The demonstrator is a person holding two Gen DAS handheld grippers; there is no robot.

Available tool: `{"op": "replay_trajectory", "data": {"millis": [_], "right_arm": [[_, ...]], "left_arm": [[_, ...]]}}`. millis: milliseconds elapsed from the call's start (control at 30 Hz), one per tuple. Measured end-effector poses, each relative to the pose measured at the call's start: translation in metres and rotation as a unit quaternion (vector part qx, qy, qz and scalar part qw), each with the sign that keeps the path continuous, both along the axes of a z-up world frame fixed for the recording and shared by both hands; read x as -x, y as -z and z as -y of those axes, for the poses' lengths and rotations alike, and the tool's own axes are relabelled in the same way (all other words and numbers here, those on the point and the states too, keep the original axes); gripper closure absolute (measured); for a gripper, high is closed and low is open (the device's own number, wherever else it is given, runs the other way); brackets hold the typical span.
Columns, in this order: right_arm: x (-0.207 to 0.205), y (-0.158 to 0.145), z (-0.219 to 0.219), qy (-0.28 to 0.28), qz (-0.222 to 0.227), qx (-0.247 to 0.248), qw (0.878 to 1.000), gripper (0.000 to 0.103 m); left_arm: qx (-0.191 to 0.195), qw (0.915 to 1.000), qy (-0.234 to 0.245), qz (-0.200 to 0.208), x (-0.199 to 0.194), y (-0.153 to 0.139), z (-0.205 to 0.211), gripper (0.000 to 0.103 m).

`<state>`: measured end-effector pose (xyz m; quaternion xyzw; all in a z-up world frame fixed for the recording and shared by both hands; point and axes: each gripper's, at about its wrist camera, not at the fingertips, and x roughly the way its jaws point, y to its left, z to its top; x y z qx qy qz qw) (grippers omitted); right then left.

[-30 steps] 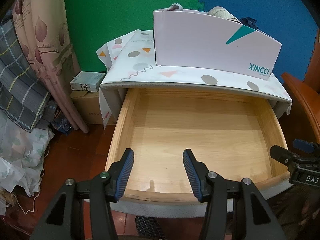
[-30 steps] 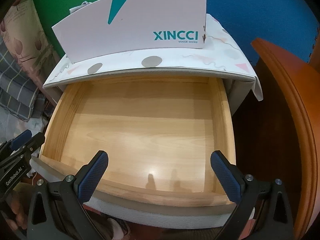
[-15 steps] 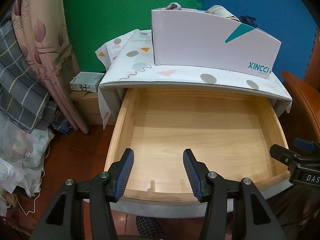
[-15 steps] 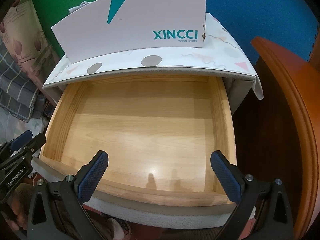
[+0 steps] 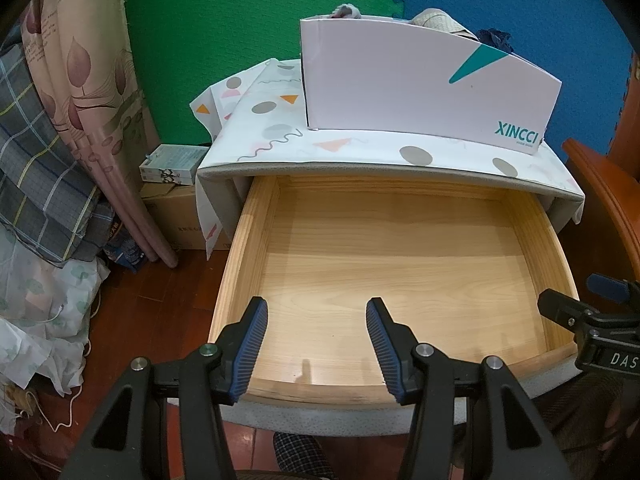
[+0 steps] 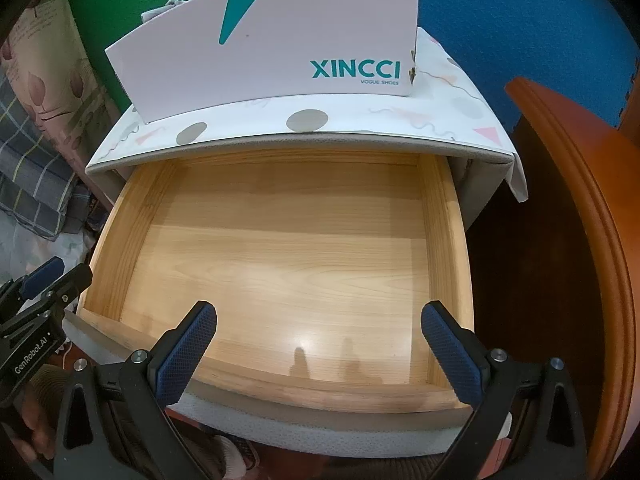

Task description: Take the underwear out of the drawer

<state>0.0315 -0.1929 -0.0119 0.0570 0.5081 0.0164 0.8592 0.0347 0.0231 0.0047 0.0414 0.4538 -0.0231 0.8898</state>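
Your left gripper (image 5: 316, 342) and right gripper (image 6: 320, 354) both hang spread and empty over the front of the drawer (image 6: 444, 248), whose wooden floor shows bare. No underwear lies there; bunched cloth (image 5: 434, 20) peeks from the shoe box (image 5: 416, 84) above. Such fabric should be light and limp: pinch a gathered fold.

Green (image 5: 256, 40) and blue foam wall mats (image 5: 520, 8) rise behind dark reddish wooden floor (image 5: 132, 300).
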Motion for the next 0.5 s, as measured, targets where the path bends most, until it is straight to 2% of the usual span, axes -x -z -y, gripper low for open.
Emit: {"op": "replay_trajectory", "data": {"millis": [500], "right_arm": [[-0.0011, 0.0002, -0.0004, -0.002, -0.001, 0.005, 1.000, 0.002]], "left_arm": [[0.001, 1.0000, -0.002, 0.000, -0.0002, -0.0008, -0.0009, 0.050]]}}
